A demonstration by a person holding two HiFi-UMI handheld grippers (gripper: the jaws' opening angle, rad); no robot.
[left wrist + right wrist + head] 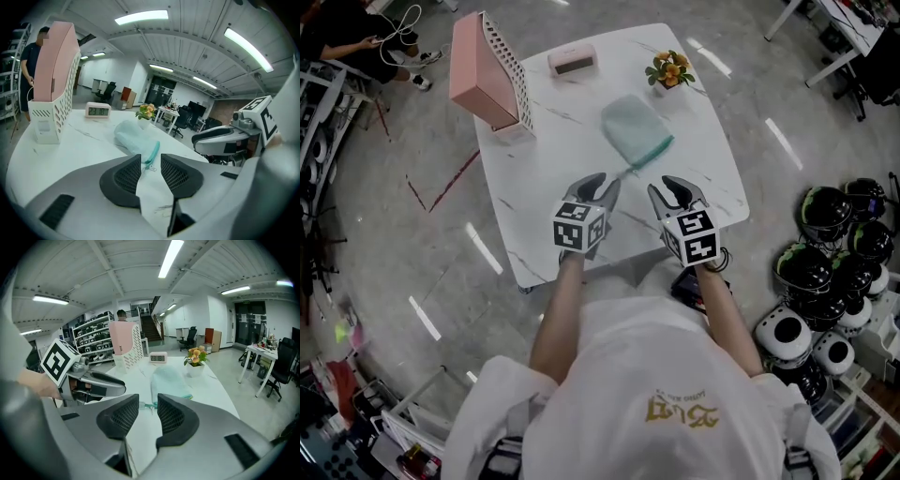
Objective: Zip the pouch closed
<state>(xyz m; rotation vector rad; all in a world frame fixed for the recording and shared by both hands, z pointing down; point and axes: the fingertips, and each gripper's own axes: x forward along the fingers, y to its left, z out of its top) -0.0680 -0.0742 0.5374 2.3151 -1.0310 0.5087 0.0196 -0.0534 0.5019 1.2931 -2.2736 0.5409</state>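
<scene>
While left gripper (598, 185) & right gripper (679, 190) hang over the white marble counter's (534, 192) near half, jaws parted, empty, the mint-green fabric pouch (634, 125) lies flat mid-counter, teal zip edge (654, 148) toward them, bare top all round.

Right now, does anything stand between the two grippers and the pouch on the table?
Nothing visible does. Only bare table lies between the left gripper, the right gripper and the pouch, whose zipper pull points toward them. The pink file holder, clock and flower pot stand beside or beyond it.
</scene>
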